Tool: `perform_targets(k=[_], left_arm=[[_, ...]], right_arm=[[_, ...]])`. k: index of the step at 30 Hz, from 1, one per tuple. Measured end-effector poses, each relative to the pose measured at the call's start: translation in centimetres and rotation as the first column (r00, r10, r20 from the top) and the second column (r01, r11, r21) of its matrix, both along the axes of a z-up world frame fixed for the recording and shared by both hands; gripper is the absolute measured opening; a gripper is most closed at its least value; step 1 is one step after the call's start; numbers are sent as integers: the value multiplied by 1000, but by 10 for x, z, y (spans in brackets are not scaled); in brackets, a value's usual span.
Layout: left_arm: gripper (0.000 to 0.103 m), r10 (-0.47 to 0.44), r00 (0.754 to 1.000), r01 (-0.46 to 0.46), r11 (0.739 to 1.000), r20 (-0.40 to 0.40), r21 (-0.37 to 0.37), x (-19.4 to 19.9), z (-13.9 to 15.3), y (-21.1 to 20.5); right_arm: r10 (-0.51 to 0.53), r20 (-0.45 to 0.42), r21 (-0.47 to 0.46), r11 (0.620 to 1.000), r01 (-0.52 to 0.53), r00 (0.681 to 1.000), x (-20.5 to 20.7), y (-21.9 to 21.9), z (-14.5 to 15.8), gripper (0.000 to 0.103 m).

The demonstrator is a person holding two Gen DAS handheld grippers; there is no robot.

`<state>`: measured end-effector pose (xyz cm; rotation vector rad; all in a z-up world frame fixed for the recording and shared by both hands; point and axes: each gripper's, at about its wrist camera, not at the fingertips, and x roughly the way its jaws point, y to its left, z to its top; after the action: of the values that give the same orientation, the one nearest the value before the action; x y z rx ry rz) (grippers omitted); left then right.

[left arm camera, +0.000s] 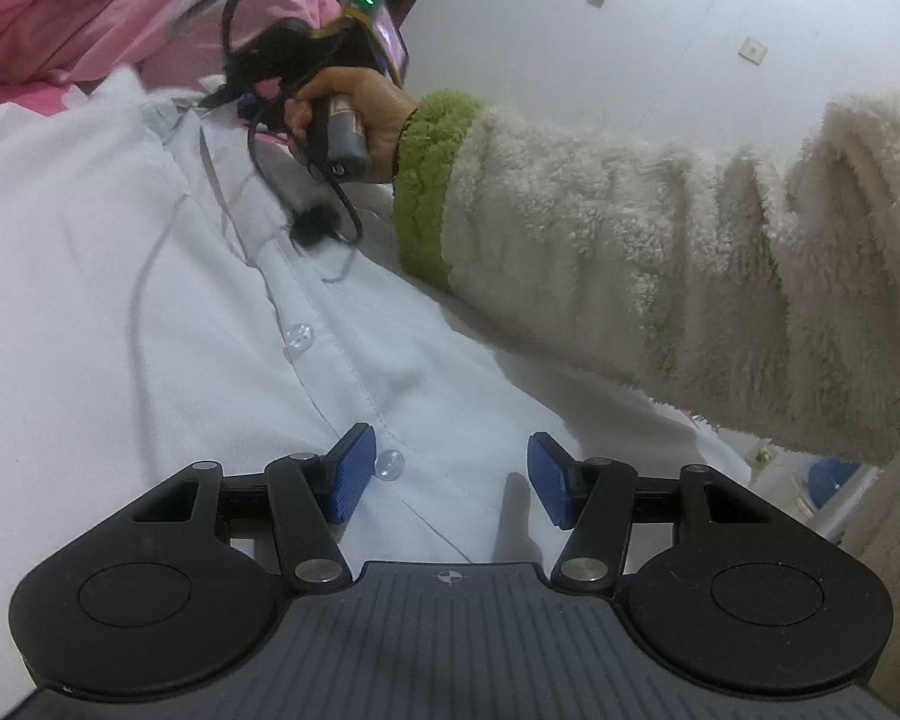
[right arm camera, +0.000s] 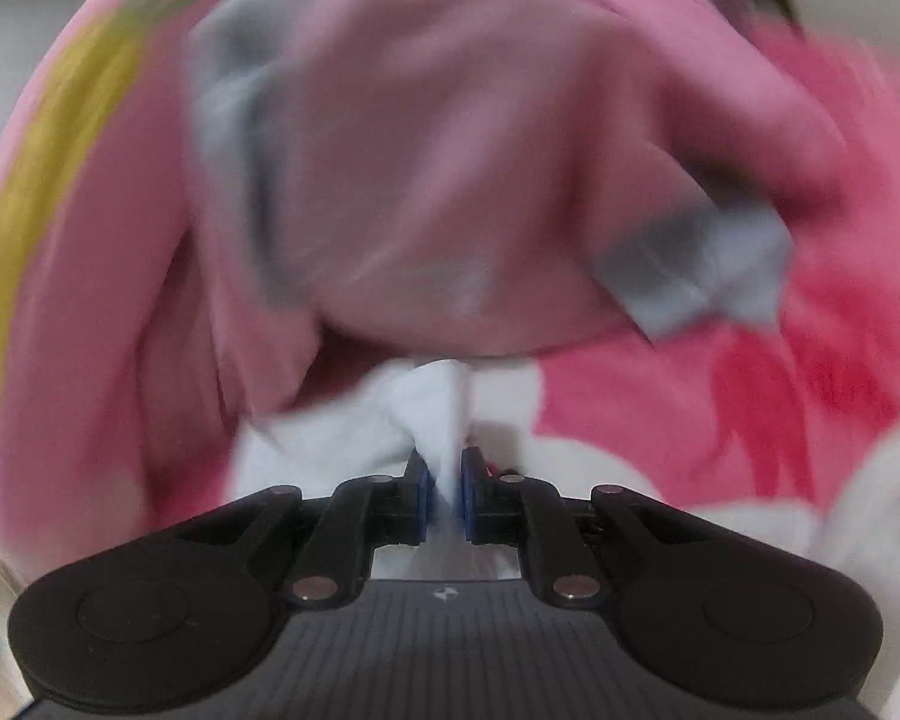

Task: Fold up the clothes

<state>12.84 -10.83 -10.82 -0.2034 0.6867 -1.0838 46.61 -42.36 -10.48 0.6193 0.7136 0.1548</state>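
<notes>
A white button-front shirt of smooth woven cloth (left arm camera: 150, 300) lies spread out, filling most of the left wrist view, its placket with clear round buttons (left arm camera: 299, 336) running diagonally toward the camera. What it rests on is mostly hidden beneath the cloth. The left tool (left arm camera: 447, 480) hovers just above the lower part of the shirt with its blue ribbed pads (left arm camera: 348, 477) standing well apart and nothing between them; one clear button lies just beside the left-hand pad.

Farther up the shirt, near its collar end, a hand (left arm camera: 354, 114) in a fluffy cream sleeve with a green cuff (left arm camera: 630, 252) grips the handle of the right tool, from which a black cable (left arm camera: 258, 144) loops down over the cloth. A heap of pink fabric (left arm camera: 90, 6) lies beyond the shirt.

The right wrist view is blurred. In it the right tool (right arm camera: 446, 489) has its pads drawn narrow, and a bunched fold of the white shirt (right arm camera: 432, 414) stands pinched between them. Right behind that fold lies the rumpled pink fabric with grey patches (right arm camera: 450, 150), and to the right a brighter pink and white patterned cloth (right arm camera: 690, 420).
</notes>
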Motion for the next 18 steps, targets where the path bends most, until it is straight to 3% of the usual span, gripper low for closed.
perform_targets(k=[2, 5, 8, 12, 18], left_arm=[[56, 0, 1000, 0, 1000, -1, -1, 0, -1, 1], [56, -1, 1000, 1, 1000, -1, -2, -4, -2, 2], [56, -1, 1000, 1, 1000, -3, -4, -5, -4, 2], [56, -1, 1000, 1, 1000, -3, -5, -4, -7, 1], [56, -2, 1000, 2, 1000, -3, -10, -4, -9, 2]], right_arm=[[-61, 5, 104, 993, 60, 998, 1, -18, -3, 15], [-87, 40, 103, 991, 82, 995, 3, -24, 5, 15], [-50, 84, 119, 992, 40, 995, 4, -22, 17, 14], [19, 192, 36, 999, -27, 981, 1, -9, 45, 13], [150, 240, -102, 986, -128, 959, 1, 32, 73, 11]])
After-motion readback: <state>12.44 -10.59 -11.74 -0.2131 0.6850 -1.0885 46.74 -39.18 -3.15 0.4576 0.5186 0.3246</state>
